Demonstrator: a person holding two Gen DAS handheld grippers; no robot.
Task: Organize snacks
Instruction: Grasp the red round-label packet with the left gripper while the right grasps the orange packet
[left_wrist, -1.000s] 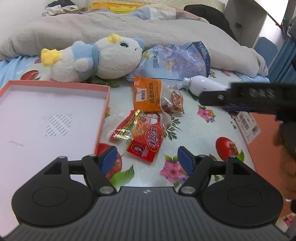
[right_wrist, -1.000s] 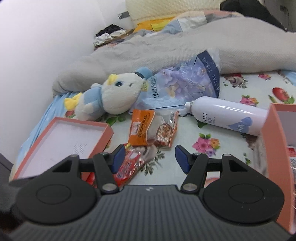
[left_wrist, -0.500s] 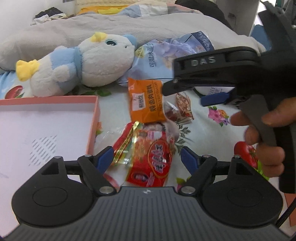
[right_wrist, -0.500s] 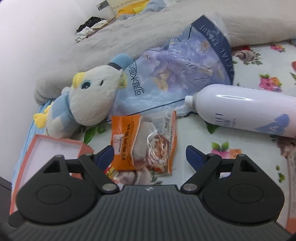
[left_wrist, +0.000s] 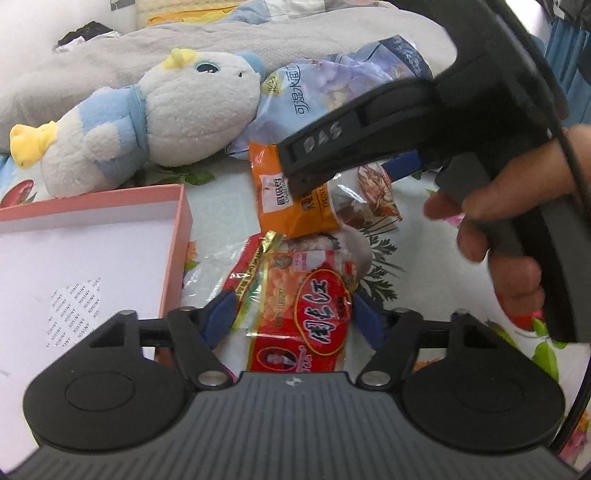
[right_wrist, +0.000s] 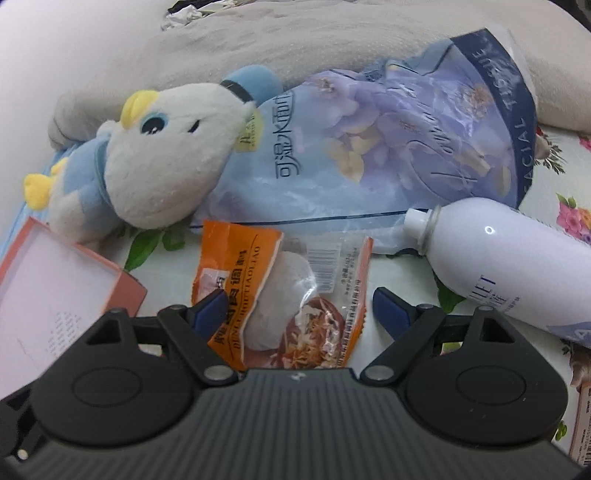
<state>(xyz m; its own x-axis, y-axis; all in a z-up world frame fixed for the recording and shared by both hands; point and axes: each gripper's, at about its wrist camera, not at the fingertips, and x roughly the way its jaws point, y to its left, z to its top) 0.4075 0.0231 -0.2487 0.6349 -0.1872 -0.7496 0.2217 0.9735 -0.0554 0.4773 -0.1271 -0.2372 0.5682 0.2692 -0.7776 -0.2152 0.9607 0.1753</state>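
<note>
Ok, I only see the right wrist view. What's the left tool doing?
Observer: The left tool has a red packet between its jaws, which have just been closing. I can't tell whether the pads press it yet.
Operator: Where's that packet from the orange one?
Observer: In the left view it lies right below the orange packet, and their edges meet.
Operator: And the box?
Observer: The pink box has its wall just left of the red packet.
</note>
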